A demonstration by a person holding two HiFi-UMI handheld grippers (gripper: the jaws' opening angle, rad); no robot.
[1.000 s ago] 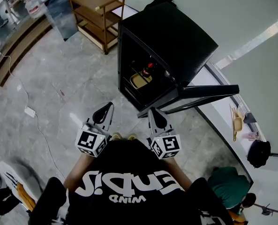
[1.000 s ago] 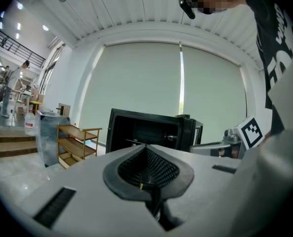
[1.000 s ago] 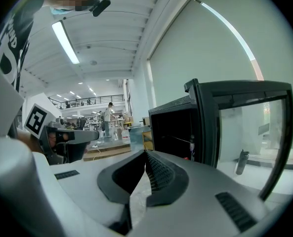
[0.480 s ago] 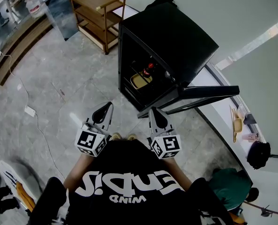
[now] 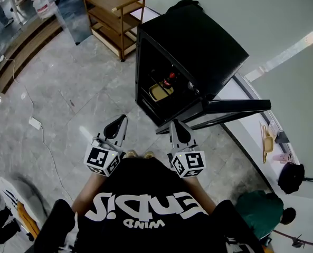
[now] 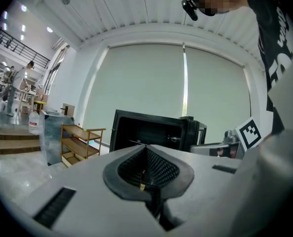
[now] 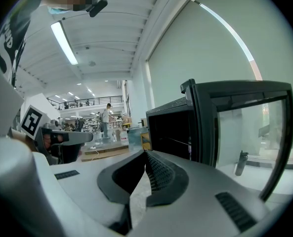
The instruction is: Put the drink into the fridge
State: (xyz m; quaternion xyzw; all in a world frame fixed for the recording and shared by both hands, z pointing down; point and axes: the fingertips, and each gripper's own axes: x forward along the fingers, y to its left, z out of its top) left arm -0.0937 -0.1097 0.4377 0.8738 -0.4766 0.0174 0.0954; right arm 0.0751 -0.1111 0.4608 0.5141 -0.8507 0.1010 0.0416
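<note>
both empty and clenched, the left hand-held gripper (image 5: 120, 122) and the right hand-held gripper (image 5: 177, 127) hang over the grey floor (image 5: 66, 88), pointing at the black fridge (image 5: 198, 41), its door (image 5: 235, 105) swung open. the drink (image 5: 170, 79) stands on a shelf inside, just beside a tan container (image 5: 160, 91).

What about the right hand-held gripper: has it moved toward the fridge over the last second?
No. The right hand-held gripper sits just short of the open fridge door's near corner, as before; only the camera shifted slightly.

L tongs (image 5: 123, 118), R tongs (image 5: 173, 123), both closed, empty
</note>
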